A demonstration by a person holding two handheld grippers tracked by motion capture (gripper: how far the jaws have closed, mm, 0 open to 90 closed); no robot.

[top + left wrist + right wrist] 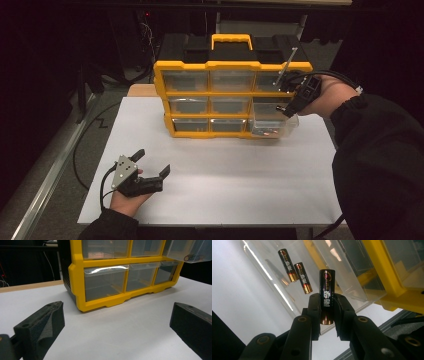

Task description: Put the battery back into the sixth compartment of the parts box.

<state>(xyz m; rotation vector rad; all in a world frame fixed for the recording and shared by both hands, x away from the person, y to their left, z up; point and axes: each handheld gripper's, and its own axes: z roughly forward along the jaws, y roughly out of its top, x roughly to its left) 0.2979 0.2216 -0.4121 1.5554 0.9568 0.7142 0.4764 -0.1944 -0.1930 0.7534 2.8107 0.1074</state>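
The right gripper view brings close what the high view leaves as a dark speck: the right tool (327,310) is pinching a battery (327,293), a smooth black cylinder with a copper-coloured band at its lower end. Its long axis runs straight up that picture, in line with the jaws, the top end pointing toward a clear plastic drawer (294,277) just beyond. Inside the drawer lie two more batteries (295,271), tilted side by side, copper ends lowermost in the picture.

From the high view, the right tool (295,102) sits at the right side of a yellow organizer (232,97) with a black back and a yellow handle, above the drawer (272,122) pulled out from its right column. The organizer stands on a flat white surface (215,185).

The left tool (152,162) rests low on the surface near the front left, jaws spread wide and holding nothing. In the left gripper view its foam-like black fingers (42,327) frame the organizer's (77,282) glossy see-through bottom drawers.
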